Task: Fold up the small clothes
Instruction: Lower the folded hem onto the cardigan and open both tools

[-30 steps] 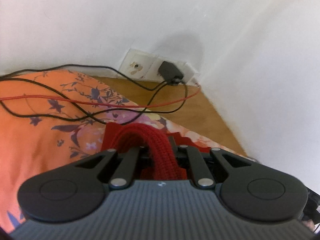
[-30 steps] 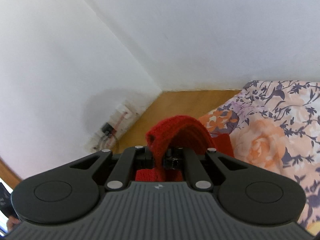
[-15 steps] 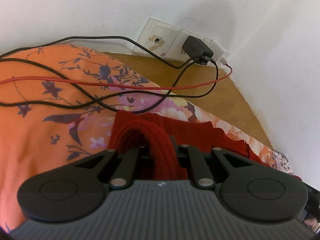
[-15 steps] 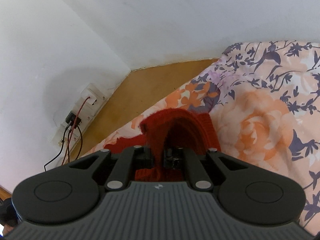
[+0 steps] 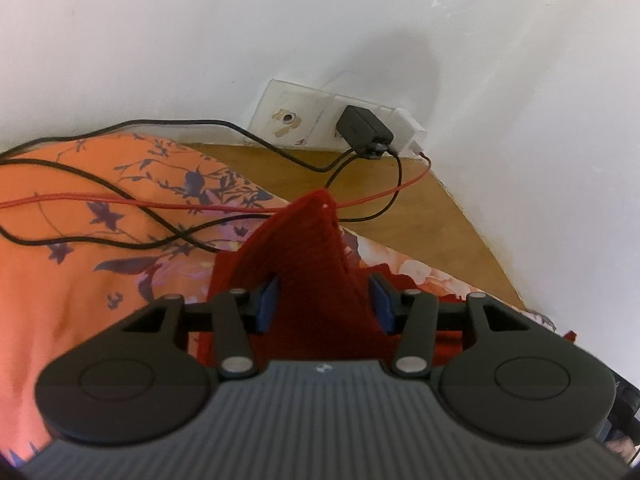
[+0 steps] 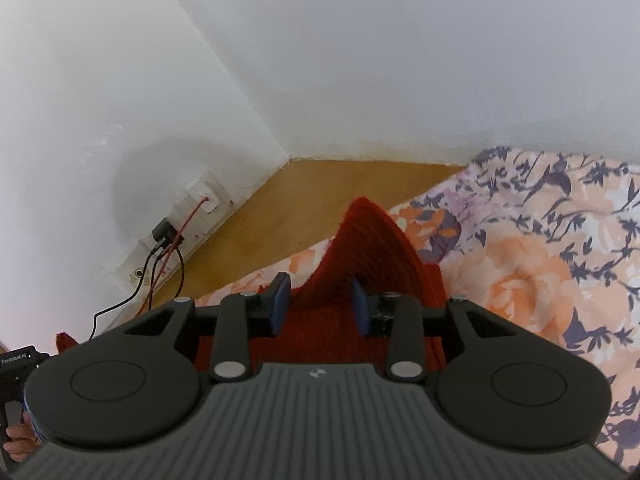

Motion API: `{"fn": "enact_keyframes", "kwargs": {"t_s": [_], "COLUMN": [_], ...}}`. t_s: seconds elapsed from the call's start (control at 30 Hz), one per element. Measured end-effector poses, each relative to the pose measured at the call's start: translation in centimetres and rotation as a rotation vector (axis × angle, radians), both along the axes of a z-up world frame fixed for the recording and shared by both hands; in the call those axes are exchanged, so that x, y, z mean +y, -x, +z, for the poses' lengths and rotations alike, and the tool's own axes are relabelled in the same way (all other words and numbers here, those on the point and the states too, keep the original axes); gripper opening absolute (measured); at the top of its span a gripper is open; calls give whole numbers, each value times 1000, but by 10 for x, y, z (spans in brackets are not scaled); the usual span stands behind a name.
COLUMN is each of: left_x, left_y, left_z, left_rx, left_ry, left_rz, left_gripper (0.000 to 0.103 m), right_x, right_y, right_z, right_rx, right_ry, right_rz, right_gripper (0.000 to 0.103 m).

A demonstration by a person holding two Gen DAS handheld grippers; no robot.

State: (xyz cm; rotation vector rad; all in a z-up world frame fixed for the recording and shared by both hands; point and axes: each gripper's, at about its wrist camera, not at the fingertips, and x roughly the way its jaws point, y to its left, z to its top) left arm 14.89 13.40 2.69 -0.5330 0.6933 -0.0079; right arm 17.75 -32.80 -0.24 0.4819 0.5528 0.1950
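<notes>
where half a second ago both tools pinched bunched red knit, the left gripper (image 5: 325,300) and the right gripper (image 6: 319,307) now stand released, blue pads apart, with a peak of the garment (image 5: 316,264) rising loosely between each pair and no pad clearly pressing it. the garment (image 6: 372,256) lies on the flowered sheet (image 5: 80,264) near the bed's corner, by the bare wooden board (image 5: 420,216); more red cloth spreads flat under both tools. the cables (image 5: 132,216) cross the sheet just beyond the garment, running to the charger (image 5: 362,128) in the wall socket (image 5: 304,120). judgement: the carried edge has probably just been laid down, so one fold looks finished; the upright peaks suggest the knit has not yet settled flat. the next move probably calls for backing out without snagging the knit, then pressing or regripping. a fingertip (image 6: 18,440) shows at the lower left of the right view.
</notes>
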Motion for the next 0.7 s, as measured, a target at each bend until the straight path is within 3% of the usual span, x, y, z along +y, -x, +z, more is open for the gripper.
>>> {"fn": "enact_keyframes", "kwargs": {"t_s": [0.7], "left_x": [-12], "left_y": [25], "left_z": [4], "left_rx": [92], "left_ry": [-139], "left_rz": [-22], "left_gripper": [50], "right_x": [-18], "right_y": [42], "right_z": [-3], "right_rx": [33], "right_ry": [24], "right_rz": [-35], "right_gripper": [43]}}
